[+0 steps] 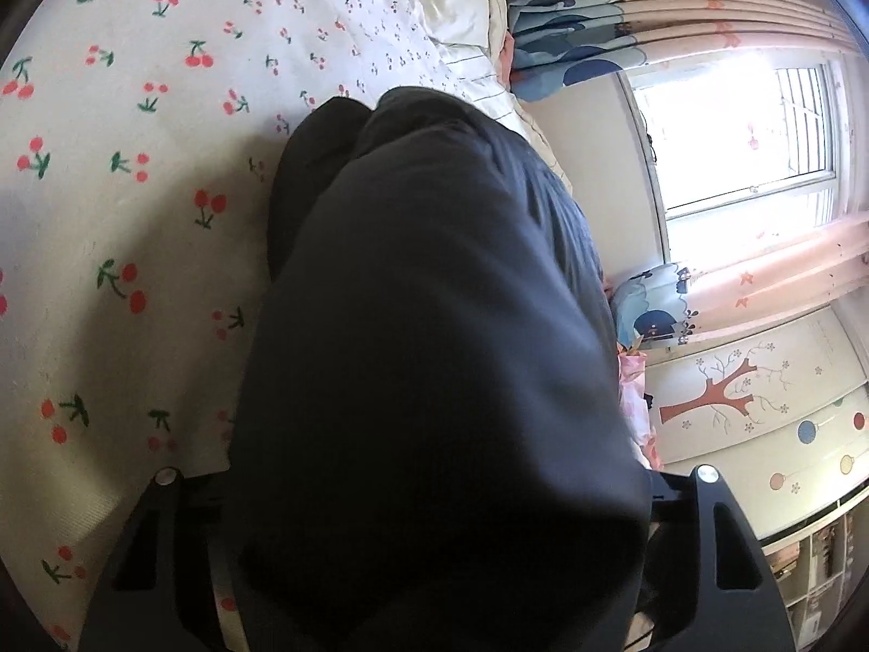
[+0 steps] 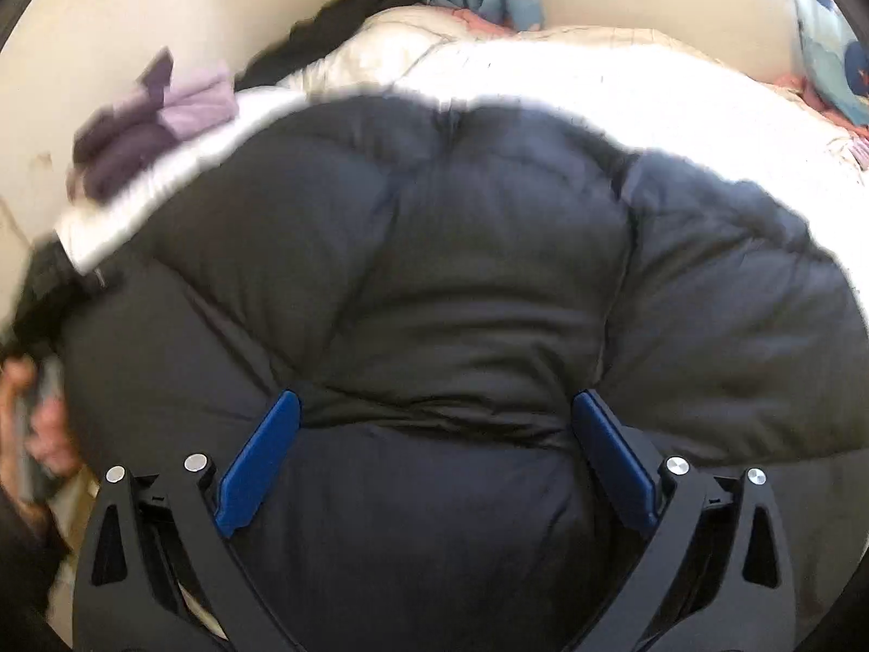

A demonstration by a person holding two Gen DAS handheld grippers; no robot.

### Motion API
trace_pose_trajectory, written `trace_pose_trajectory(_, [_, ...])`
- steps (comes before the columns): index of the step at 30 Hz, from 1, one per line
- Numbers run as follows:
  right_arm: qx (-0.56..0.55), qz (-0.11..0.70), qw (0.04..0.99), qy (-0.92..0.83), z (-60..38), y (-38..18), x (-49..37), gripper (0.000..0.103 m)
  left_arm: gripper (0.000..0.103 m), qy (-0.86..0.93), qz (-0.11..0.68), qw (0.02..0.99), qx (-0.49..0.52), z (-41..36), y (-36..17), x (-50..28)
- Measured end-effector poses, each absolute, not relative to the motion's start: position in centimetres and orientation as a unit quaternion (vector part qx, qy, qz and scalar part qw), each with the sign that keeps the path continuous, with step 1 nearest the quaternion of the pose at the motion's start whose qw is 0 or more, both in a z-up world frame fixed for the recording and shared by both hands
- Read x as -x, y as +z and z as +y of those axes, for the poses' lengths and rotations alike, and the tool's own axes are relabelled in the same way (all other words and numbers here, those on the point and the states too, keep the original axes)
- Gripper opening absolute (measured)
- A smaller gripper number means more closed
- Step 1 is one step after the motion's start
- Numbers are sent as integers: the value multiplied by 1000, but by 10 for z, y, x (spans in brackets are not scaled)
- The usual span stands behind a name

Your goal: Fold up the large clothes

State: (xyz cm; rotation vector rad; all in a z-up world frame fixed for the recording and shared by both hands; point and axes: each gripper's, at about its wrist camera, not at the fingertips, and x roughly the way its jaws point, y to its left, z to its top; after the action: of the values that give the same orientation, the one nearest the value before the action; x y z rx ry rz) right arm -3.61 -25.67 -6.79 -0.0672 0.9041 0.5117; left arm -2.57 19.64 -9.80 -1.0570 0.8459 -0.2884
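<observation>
While the right gripper (image 2: pixel 434 451) spreads wide over the black puffer jacket (image 2: pixel 461 271), the left gripper's (image 1: pixel 434 532) grip is hidden; slippery padding could spring unfolded.

Home bedroom, likely a child's. Bed with cherry-print sheet (image 1: pixel 125 174) and white quilt (image 2: pixel 570 70). Pink curtains (image 1: pixel 760 27) with blue cartoon trim beside a bright window (image 1: pixel 733 125). Wardrobe door (image 1: pixel 760 396) painted with tree and balloons. Folded purple clothes (image 2: pixel 157 125) against the wall.
</observation>
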Motion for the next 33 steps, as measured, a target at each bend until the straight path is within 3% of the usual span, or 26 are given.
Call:
trace_pose_trajectory(7, [2,426,868,254,-257,-52,51,97,72,-110,388,788,465,194,-89,26])
trace_pose_trajectory(20, [-2,419,871,256,-265,-62,59,97,77,-6,373,891,258,154,-45,44])
trace_pose_trajectory(26, [-19,358,901,243,-273,-34,54,97,77,12,364,908,209,144,-35,53])
trace_pose_trajectory(33, [-1,397,889,228,-259,-61,36,97,77,23,353,919,174,138,-31,53])
